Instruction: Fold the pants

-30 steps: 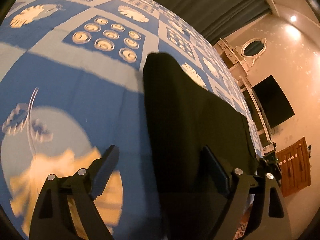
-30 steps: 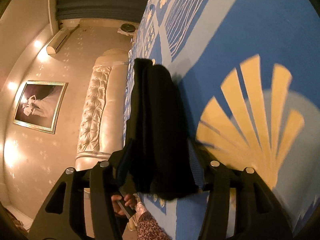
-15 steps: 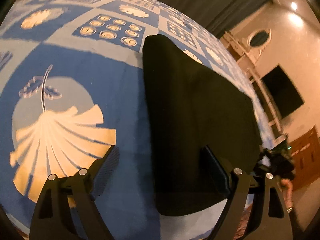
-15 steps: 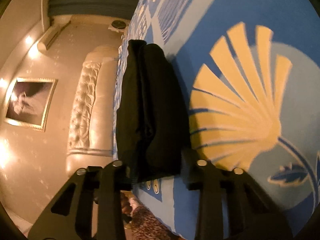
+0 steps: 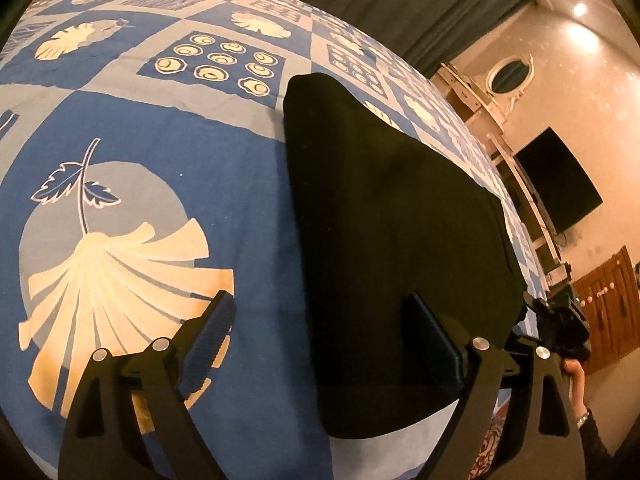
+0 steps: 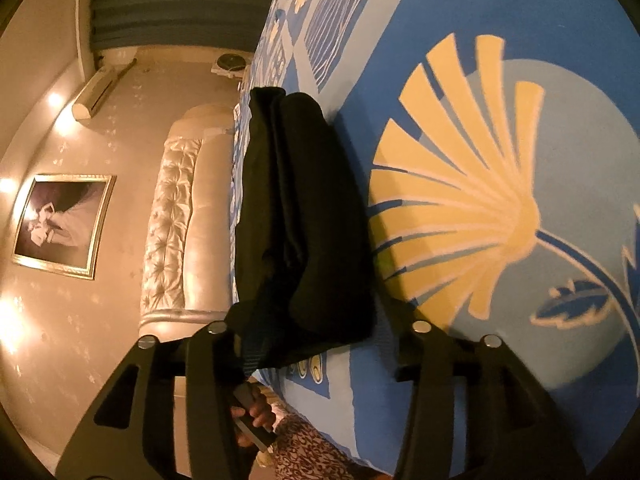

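**quiltfan:** So where are the black pants (image 5: 384,240) sitting? In the left wrist view they fill the middle and lower right of the frame, folded into a compact dark slab on the blue patterned bedspread (image 5: 160,152), near edge close to the bed's edge.

**foldbot_lurker:** Yep, and the right wrist view shows the stack edge-on, centre-left of frame, with several layers visible. Left gripper (image 5: 320,344) is spread wide with nothing pinched; one finger hangs over the bedspread, the other over the cloth. The right gripper (image 6: 320,344) straddles the near end of the stack, its jaws opening, cloth between them, but the pads don't look pressed on it, so released.

**quiltfan:** How would it handle?

**foldbot_lurker:** Looks soft, floppy and light, probably a matte knit that won't slip much. The layers could slide apart, though. Best bet is pinching all layers together at a corner of the near edge, one claw per corner, rather than the middle.
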